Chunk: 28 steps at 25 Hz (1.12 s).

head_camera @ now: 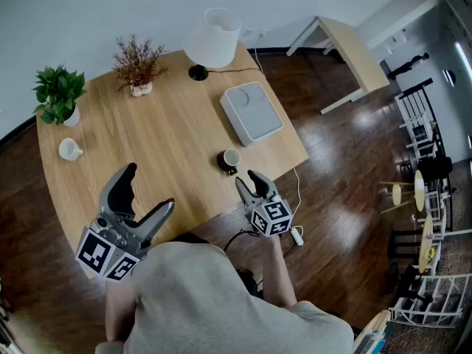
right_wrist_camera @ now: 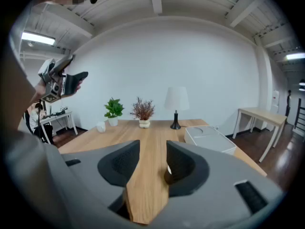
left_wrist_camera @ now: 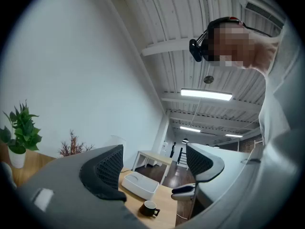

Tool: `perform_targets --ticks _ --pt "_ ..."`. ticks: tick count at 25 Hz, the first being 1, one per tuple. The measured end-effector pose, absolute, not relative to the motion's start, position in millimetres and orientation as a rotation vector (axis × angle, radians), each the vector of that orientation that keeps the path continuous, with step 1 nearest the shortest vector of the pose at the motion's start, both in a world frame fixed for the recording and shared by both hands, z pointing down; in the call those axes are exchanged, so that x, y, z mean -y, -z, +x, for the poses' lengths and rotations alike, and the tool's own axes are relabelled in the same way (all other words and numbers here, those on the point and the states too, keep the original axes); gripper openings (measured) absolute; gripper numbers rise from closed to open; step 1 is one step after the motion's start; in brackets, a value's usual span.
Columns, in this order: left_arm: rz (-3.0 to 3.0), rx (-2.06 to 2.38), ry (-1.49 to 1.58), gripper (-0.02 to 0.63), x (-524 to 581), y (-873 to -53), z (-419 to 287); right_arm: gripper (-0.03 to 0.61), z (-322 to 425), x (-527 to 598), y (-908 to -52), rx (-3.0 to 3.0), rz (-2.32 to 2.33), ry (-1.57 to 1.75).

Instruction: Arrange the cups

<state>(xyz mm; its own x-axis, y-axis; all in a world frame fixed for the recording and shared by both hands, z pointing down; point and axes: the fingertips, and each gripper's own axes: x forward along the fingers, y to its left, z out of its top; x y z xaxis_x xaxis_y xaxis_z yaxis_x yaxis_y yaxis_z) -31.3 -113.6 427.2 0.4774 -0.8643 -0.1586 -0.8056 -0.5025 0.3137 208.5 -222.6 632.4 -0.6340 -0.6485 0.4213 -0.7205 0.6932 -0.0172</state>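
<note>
A dark cup [head_camera: 231, 159] with a pale inside stands near the table's front right edge. A small white cup [head_camera: 70, 150] sits far off at the left side. My right gripper [head_camera: 249, 181] hovers open just in front of the dark cup, which in the right gripper view peeks out behind the right jaw as a dark cup [right_wrist_camera: 167, 170]. My left gripper [head_camera: 150, 189] is raised over the front edge, open and empty. In the left gripper view the dark cup [left_wrist_camera: 150, 208] shows low between the jaws, far away. The white cup [right_wrist_camera: 100, 126] also shows in the right gripper view.
A pale grey tray [head_camera: 251, 112] lies behind the dark cup. A white lamp [head_camera: 212, 39], a dried plant [head_camera: 138, 65] and a green plant [head_camera: 57, 94] line the far edge. The wooden table [head_camera: 169, 131] ends close to the person's body; dark floor lies to the right.
</note>
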Motion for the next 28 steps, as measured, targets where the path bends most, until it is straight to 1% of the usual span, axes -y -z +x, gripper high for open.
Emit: perform_targets --ticks 5,8,15,21,24,28 --pt "2.509 1.43 0.43 0.399 115 -431 -7 0.192 237 223 -673 2.42 1.035 -0.318" --pt "2.525 1.401 0.41 0.399 122 -433 9 0.192 249 226 -680 2.4 1.044 -0.324" --pt "2.527 1.373 0.367 0.399 126 -436 12 0.192 236 231 -699 2.395 1.028 -0.354" --pt "2.547 1.34 0.321 0.399 130 -445 28 0.192 266 254 -777 2.201 1.049 -0.393" --pt "2.547 1.344 0.305 0.399 131 -448 30 0.192 266 264 -808 2.148 1.031 -0.473" --pt "2.543 1.349 0.282 0.399 131 -449 33 0.192 259 275 -830 2.093 1.026 -0.513"
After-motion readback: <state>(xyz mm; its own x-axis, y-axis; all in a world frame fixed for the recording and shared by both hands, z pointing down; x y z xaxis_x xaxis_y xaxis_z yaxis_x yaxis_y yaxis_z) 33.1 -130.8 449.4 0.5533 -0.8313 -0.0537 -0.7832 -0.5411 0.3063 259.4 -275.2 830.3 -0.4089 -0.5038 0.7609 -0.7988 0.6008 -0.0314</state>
